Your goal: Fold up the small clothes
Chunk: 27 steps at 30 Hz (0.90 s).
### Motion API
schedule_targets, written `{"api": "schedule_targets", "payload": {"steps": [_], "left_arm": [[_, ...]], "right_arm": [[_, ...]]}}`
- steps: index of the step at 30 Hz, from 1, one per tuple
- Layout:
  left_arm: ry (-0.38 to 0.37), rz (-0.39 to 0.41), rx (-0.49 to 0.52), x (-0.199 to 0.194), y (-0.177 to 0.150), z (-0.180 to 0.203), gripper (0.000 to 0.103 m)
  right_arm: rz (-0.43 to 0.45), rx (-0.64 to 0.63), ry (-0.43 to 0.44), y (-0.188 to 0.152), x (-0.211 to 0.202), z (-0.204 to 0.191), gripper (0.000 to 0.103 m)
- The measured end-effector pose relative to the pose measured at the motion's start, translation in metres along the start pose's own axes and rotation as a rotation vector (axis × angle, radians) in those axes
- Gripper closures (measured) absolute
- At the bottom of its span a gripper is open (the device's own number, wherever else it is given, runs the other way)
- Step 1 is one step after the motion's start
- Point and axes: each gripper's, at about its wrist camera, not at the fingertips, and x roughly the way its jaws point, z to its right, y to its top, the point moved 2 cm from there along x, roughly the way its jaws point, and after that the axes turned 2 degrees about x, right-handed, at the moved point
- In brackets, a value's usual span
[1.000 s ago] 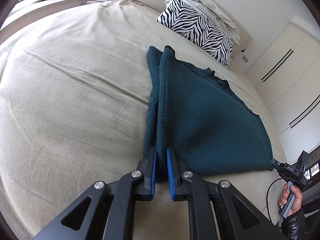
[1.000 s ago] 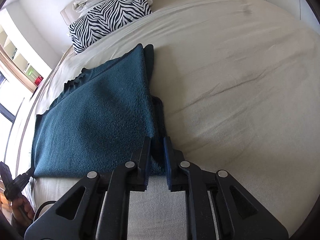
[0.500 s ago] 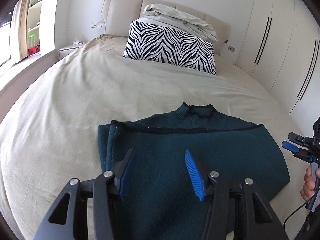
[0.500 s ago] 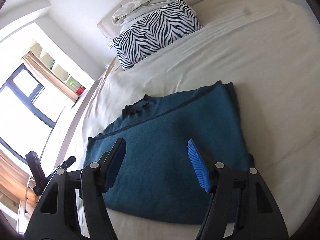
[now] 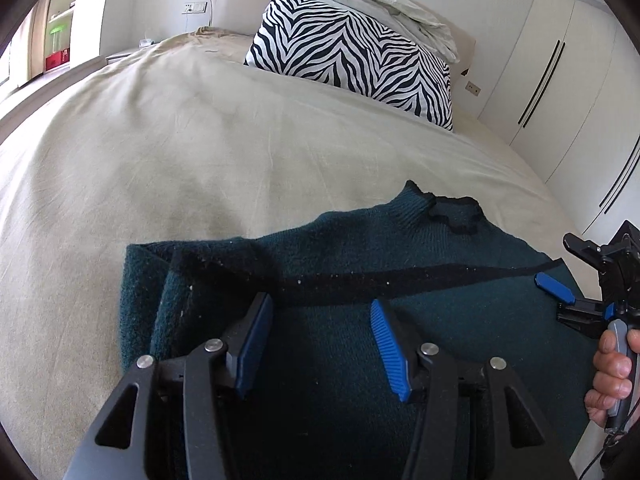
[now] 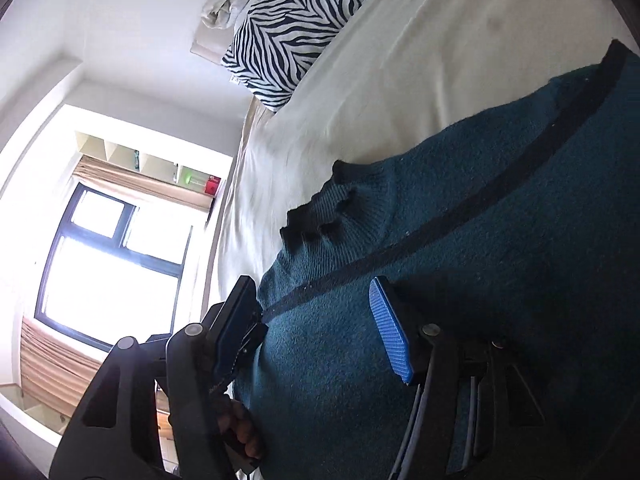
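A dark teal knit sweater lies folded on the beige bed, collar toward the headboard and a black trim line running across it. My left gripper hovers over its near left part, open, blue pads apart with nothing between them. In the right wrist view, which is rolled, the sweater fills the right side. My right gripper is over it with its jaws closing, pads not pressing on the cloth. The right gripper also shows at the sweater's right edge, held by a hand.
A zebra-print pillow with crumpled white bedding on top leans at the headboard. White wardrobe doors stand to the right of the bed. A bright window and shelves are on the left wall. Bare bedsheet spreads beyond the sweater.
Both grippers let go of the sweater's folded side edges and opened. They swung inward over the folded sweater and now look toward the headboard. The right wrist rolled.
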Motion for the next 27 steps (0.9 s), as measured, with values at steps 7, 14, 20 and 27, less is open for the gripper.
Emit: {"api": "schedule_targets", "payload": {"steps": [7,14,20,27], "left_arm": [[0.0,0.012,0.005,-0.001,-0.003,0.001,0.048],[0.015,0.019,0.017,0.0,-0.005,0.003,0.048],[0.018,0.02,0.019,0.0,-0.005,0.003,0.048],[0.009,0.026,0.014,-0.001,-0.006,0.002,0.048]], "right_arm": [[0.308,0.172,-0.164,0.043,-0.107,0.082,0.074],[0.33,0.106,-0.183,0.008,-0.144,0.049,0.068],[0.062,-0.158,-0.046,-0.078,-0.068,-0.054,0.051],[-0.201,-0.152,-0.009,-0.159,0.008,-0.049,0.051]]}}
